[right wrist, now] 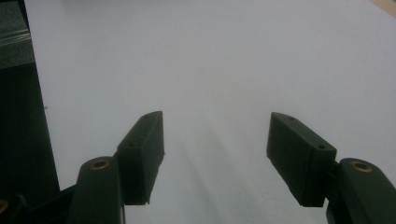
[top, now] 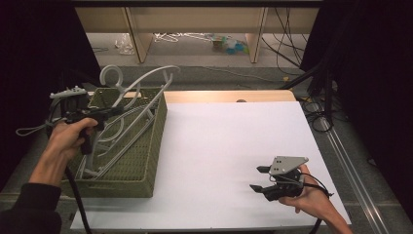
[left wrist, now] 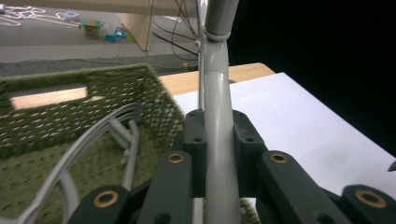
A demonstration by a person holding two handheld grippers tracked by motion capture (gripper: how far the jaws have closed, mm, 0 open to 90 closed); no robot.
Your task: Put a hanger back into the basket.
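Left hand (top: 68, 139) comes in from the bottom-left corner of the high view, forearm in a dark sleeve, wrist raised, fist wrapped round the handle of the left gripper (top: 113, 111). That gripper is held level above the basket (top: 146, 151), pointing across it toward the right. In the left gripper view its jaws are closed on the grey bar of a hanger (left wrist: 218, 140), which runs upright between the two pads and on past them.

The basket is green, woven, and stands on the left edge of the tabletop (top: 229, 141), reaching from near the front-left corner toward the far edge. Several grey hangers (top: 127, 122) lie in it, tilted, with hooks and shoulders rising above the far rim.

Right hand (top: 311, 197) enters at the bottom right, palm up beneath the right gripper (top: 259, 178), which sits low near the front-right corner of the tabletop and points left. Its jaws stand wide apart with nothing between them; the right gripper view confirms bare white surface in the gap. The two grippers are well apart.

Beyond the far edge, loose items lie on the floor (top: 195, 53); too small to identify.
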